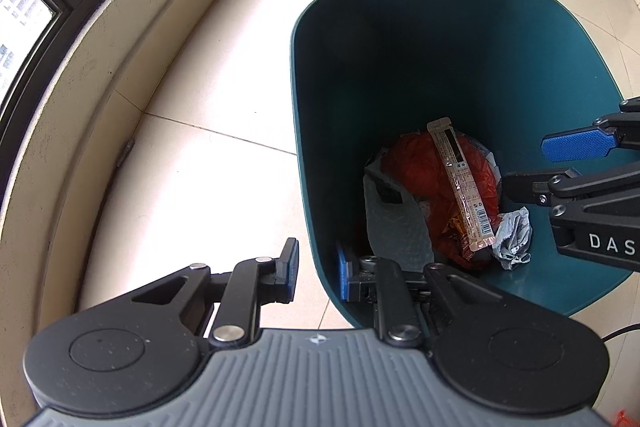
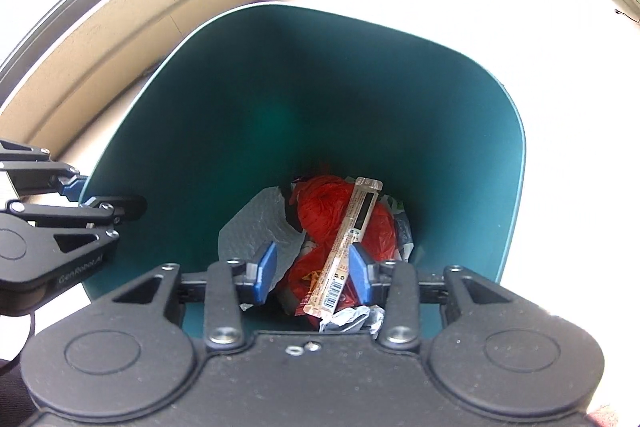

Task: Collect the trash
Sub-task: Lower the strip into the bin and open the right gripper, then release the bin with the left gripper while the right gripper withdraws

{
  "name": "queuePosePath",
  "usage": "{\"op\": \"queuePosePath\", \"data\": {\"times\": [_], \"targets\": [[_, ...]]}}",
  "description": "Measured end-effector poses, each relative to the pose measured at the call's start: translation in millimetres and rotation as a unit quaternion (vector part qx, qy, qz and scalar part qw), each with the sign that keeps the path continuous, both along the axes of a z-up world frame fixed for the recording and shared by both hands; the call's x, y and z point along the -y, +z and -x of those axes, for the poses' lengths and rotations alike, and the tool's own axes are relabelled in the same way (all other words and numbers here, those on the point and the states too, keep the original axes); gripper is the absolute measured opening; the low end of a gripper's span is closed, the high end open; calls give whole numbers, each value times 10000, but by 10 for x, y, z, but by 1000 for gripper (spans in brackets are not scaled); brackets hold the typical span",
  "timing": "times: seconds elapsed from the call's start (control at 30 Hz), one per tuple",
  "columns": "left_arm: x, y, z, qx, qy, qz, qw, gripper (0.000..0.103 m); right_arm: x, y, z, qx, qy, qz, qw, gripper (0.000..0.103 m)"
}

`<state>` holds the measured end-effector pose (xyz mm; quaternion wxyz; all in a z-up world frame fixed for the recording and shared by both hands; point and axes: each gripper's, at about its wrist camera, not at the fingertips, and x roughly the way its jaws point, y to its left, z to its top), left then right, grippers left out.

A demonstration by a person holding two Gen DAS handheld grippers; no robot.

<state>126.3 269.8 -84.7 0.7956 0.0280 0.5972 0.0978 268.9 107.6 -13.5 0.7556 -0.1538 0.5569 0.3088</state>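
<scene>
**Drop into bin: right tongs empty, left tongs on the rim**

Scene, largest first. One tiled floor (image 1: 224, 39) with a curved window sill beyond both tongs. One teal bin (image 1: 400, 67) stands on it, directly below and ahead of both tongs.

Left tongs (image 1: 318, 273): jaws nearly closed, straddling the near wall of the bin, one pad outside, one inside. They appear to clamp the rim and steady the bin; actual pad contact I cannot confirm.

Right tongs (image 2: 312, 273): jaws partly open above the bin mouth, nothing between the pads. Trash lies far below them.

Contents at the bin bottom, below the right tongs and ahead of the left:
- one red plastic bag (image 2: 340, 203), bunched
- one translucent grey bag (image 2: 256, 227), on the left-tongs side of the red one
- one long stick wrapper (image 2: 348, 247) with barcode, lying across the red bag
- one crumpled silver-grey wrapper (image 2: 352, 321), nearest the right tongs

Step, as judged: release into the bin looks done. Next move calls for lifting the right tongs clear of the rim and finding further litter; none is plainly visible on the floor.
</scene>
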Motion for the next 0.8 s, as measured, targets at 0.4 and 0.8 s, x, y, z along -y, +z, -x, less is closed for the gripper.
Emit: {"op": "queuePosePath", "data": {"times": [0.4, 0.8], "targets": [[33, 314, 274, 672, -506, -129, 9964, 32, 198, 167, 328, 327, -397, -561, 9971, 53], [103, 950, 665, 1432, -605, -617, 9859, 57, 403, 643, 708, 776, -531, -1053, 9900, 62]]}}
